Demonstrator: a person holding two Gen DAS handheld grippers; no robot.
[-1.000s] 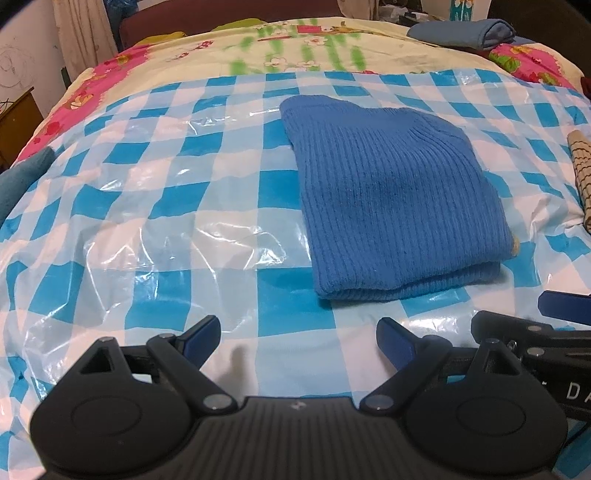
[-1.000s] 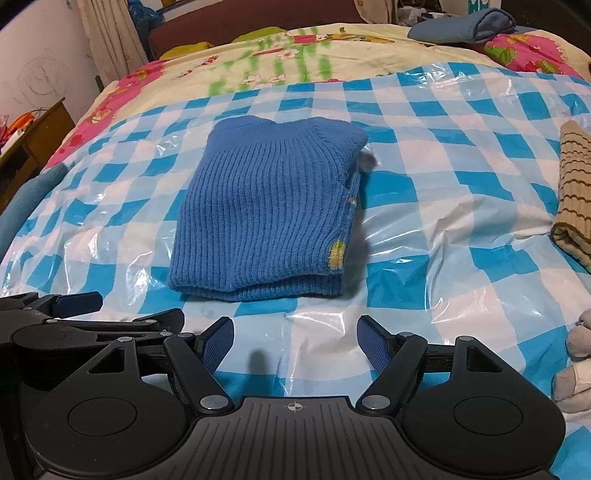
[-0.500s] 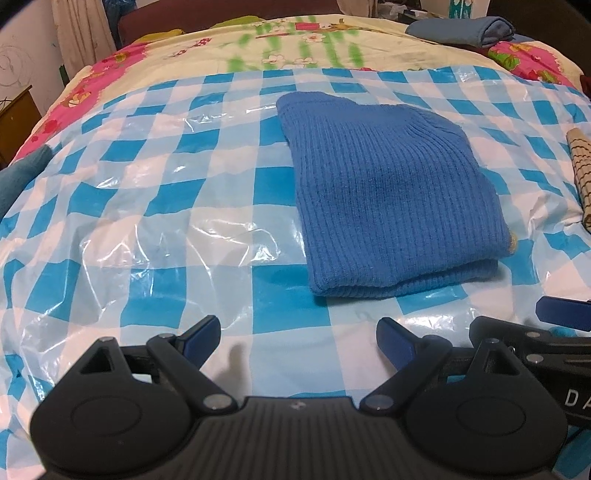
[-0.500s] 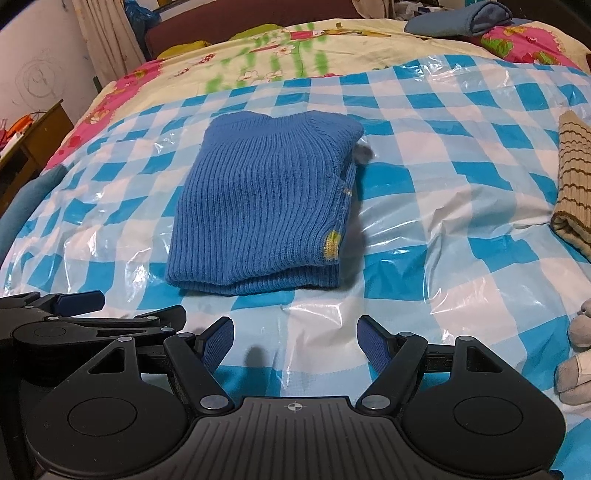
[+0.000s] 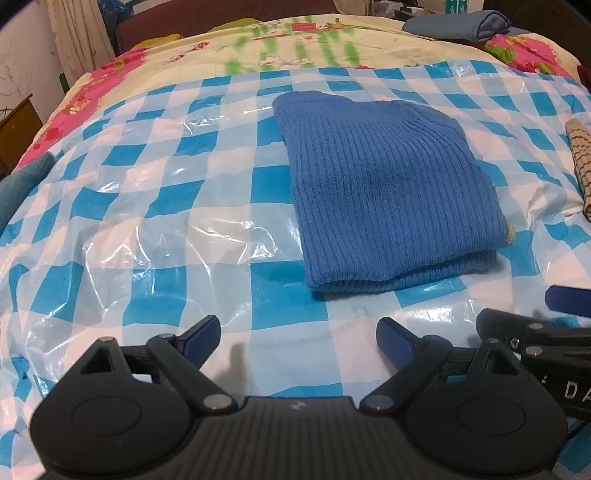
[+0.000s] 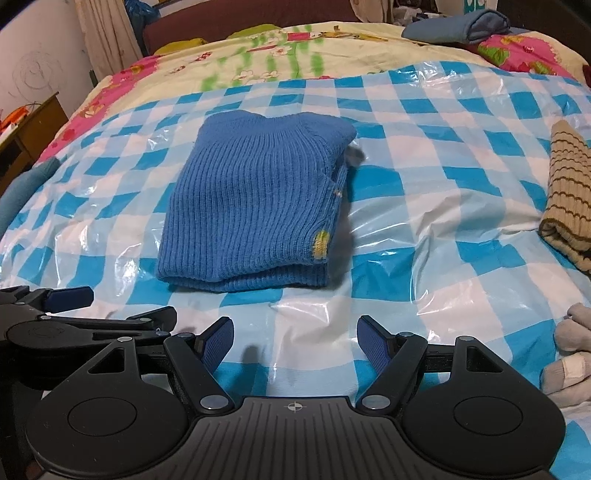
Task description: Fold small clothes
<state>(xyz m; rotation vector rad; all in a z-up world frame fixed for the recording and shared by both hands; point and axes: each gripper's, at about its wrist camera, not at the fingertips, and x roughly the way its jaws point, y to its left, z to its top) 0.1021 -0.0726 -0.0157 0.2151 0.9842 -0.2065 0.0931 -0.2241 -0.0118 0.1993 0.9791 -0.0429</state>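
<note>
Ahead of my left gripper (image 5: 298,338) lay one ribbed blue knit sweater (image 5: 388,192), folded square on glossy checked plastic sheet (image 5: 147,206). Both it and my right gripper (image 6: 295,338) stood released, empty.

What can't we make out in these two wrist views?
- Striped beige cloth: cut off by the right edge in both wrist views.
- Blue knit sweater: folded, so its sleeves and lower layers are hidden under the top layer.
- Grey plush thing: right wrist view, cut by the edge, unidentifiable.
- Far folded blue item: too small to identify.
</note>
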